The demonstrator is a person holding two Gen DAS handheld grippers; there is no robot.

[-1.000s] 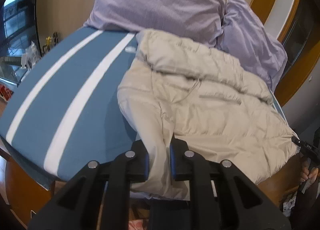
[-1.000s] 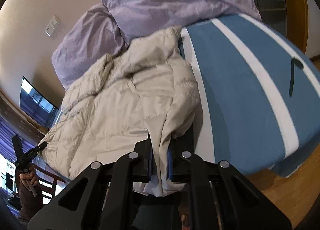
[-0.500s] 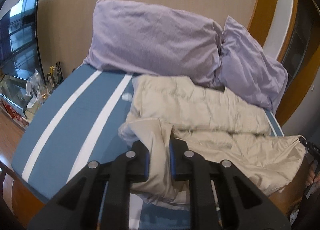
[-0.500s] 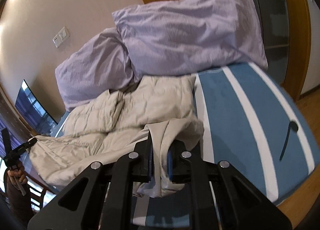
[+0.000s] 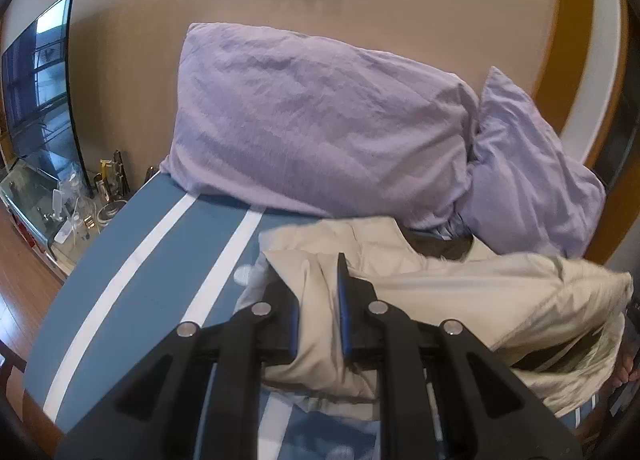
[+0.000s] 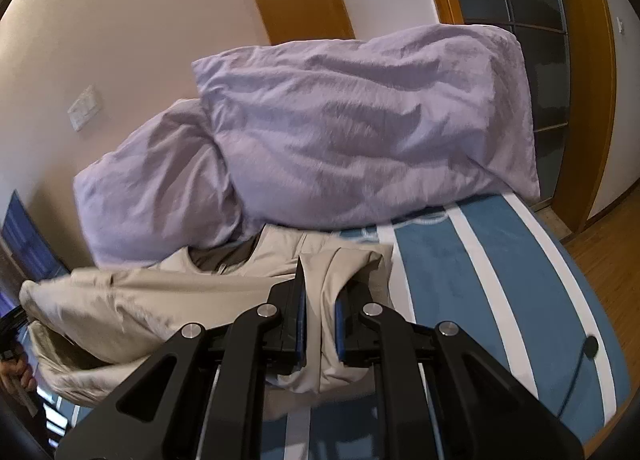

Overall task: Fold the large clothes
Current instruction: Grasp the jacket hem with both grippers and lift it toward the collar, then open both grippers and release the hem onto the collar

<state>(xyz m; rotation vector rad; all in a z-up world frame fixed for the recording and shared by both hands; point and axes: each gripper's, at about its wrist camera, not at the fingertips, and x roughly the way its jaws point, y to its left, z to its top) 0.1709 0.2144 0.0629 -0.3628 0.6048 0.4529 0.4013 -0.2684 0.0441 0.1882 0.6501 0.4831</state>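
1. My left gripper (image 5: 318, 314) is clenched on the near hem of the jacket (image 5: 460, 292); my right gripper (image 6: 320, 314) pinches the other hem corner.
2. The jacket lies on the striped bed (image 5: 160, 260), its far part near the pillows (image 5: 320, 140), its near part lifted between my two grips.
3. I judge this the hem-to-collar fold, mid-carry.
4. Next, I should carry both corners level to the far edge, lay them flat, then release.
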